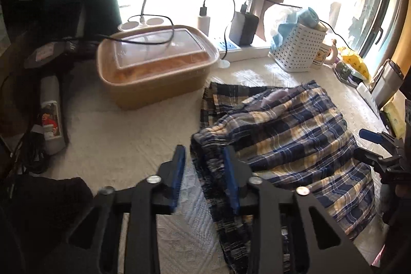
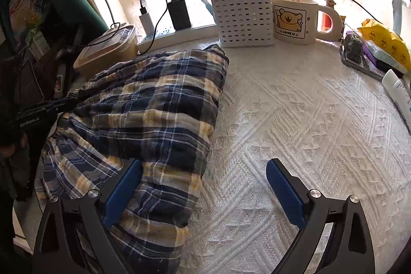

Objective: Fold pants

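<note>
The plaid pants point(image 1: 282, 135) lie bunched and partly folded on the white textured cloth point(image 1: 115, 140); they also show in the right wrist view point(image 2: 154, 104). My left gripper point(image 1: 205, 158) is open at the pants' left edge, by the gathered waistband, its right finger over the fabric. My right gripper point(image 2: 205, 176) is open wide and empty, its left finger over the pants' near right edge, its right finger over bare cloth. It also shows at the right edge of the left wrist view point(image 1: 370, 145).
A tan lidded tub point(image 1: 156, 63) stands at the back left, with chargers and a power strip point(image 1: 231, 48) behind. A white perforated basket point(image 2: 244, 14) and bear mug point(image 2: 295, 19) stand at the back. Bottles and packets point(image 2: 385, 53) line the right edge.
</note>
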Motion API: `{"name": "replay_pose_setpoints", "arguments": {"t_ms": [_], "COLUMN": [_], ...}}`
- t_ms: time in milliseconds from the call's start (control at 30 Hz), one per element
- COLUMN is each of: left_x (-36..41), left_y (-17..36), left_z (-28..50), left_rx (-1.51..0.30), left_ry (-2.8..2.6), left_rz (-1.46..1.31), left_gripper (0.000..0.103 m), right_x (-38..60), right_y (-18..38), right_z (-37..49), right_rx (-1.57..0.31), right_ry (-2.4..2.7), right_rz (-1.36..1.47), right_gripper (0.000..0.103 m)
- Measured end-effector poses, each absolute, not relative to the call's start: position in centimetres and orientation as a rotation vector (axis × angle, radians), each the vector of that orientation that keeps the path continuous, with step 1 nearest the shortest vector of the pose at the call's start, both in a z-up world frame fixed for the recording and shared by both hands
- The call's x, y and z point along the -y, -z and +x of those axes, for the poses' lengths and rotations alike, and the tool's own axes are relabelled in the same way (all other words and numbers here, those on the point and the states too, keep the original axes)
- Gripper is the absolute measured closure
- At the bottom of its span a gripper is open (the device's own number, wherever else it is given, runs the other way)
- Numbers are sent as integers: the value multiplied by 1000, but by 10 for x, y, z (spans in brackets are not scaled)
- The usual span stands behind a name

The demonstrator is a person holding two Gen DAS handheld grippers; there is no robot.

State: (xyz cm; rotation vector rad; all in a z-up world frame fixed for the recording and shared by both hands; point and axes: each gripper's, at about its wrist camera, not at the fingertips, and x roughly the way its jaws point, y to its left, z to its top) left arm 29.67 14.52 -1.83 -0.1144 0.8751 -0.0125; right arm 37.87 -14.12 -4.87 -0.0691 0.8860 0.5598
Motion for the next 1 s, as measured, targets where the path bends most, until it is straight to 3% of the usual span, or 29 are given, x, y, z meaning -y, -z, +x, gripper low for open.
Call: {"name": "replay_pose_setpoints", "arguments": {"t_ms": [200, 467, 667, 1000], "left_x": [-139, -141, -149, -173], "left_y": [-12, 46, 58, 12], "left_z": [301, 340, 346, 318], "left_rx": [-768, -895, -890, -803], "left_ry": [59, 51, 19, -14], "left_rz": [-75, -68, -58, -204], "left_gripper": [59, 59, 51, 50], "right_x": [140, 106, 103, 120], "right_y": [25, 41, 61, 39], "right_z": [417, 471, 490, 471], "right_rx": [-805, -839, -884, -857], "right_ry": [-539, -539, -471, -430], "right_rz": [-104, -159, -169, -103], "right_gripper": [5, 5, 5, 5]}}
